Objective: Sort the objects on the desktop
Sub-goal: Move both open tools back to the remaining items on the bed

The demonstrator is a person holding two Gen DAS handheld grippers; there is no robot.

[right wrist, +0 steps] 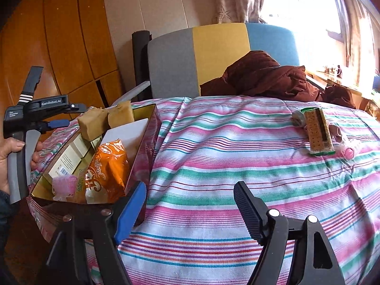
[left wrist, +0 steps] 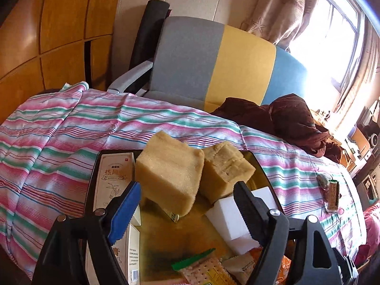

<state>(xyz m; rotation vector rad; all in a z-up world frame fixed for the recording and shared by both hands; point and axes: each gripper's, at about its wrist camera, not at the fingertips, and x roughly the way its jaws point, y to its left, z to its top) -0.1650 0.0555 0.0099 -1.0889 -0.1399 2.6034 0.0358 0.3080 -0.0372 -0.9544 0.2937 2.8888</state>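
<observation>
Both grippers, left (left wrist: 186, 210) and right (right wrist: 190, 210), gape empty; 2 tan sponges (left wrist: 169, 172) top the box (left wrist: 93, 178).

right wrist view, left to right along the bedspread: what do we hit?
Hand on the left gripper → open box holding the sponge blocks and orange snack bag → bare striped bedspread → cracker packet → small pink item.

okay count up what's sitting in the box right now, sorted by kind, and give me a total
Tan foam sponge blocks: 2
White foam block: 1
Cream printed cartons: 2
Cracker packet with green edge: 1
Orange snack bag: 1
Pink wrapped item: 1
Total: 8 that I can make out
</observation>
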